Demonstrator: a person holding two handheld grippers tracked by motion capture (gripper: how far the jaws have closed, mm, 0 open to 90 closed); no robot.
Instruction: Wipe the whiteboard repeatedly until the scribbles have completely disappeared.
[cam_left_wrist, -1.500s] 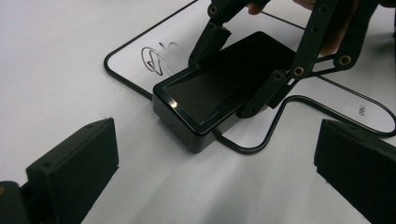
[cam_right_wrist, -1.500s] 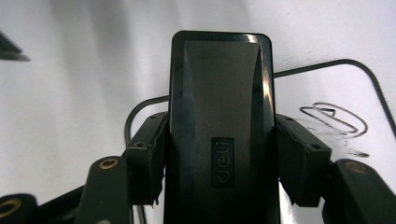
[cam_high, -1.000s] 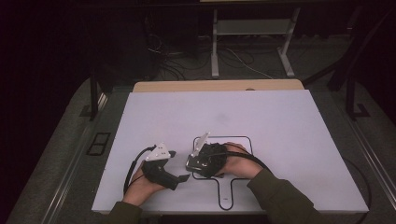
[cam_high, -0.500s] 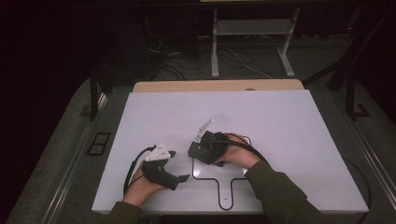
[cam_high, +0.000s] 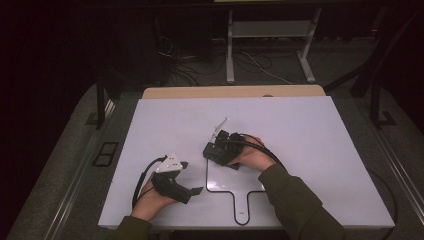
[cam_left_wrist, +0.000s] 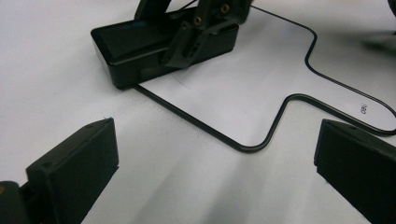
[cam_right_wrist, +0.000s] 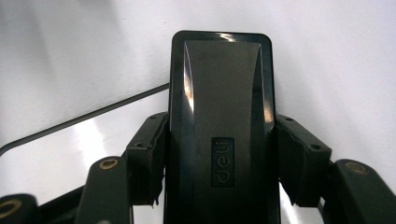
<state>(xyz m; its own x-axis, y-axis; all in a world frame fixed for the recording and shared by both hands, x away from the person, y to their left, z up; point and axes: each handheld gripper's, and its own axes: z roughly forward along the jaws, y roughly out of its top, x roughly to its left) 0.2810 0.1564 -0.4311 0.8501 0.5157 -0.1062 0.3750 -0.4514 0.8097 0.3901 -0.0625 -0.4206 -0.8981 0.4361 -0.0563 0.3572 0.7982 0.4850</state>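
The right tool (cam_high: 216, 150) is holding a black box (cam_right_wrist: 222, 126) tight between its two jaws, one jaw on each long side. The box is shiny, with a small raised word on its lid. A second ago the right hand was lower down, over the middle of the flat white board with a thin black edge (cam_high: 235, 186). Now the hand and the box are sitting farther up the white surface (cam_high: 300, 130), at the board's top left corner. In the left tool view the box (cam_left_wrist: 140, 46) is resting right on that corner, part on the board and part on the surface. It looks like the box is being carried or slid away from the person, off the board. The left tool (cam_high: 192, 190) has not moved. It is lying low near the front edge of the surface, left of the board, and its jaws are wide apart with nothing between them. They are pointing at the board's handle, where the black edge is bending in. The box is not let go yet, so the move is likely not done.
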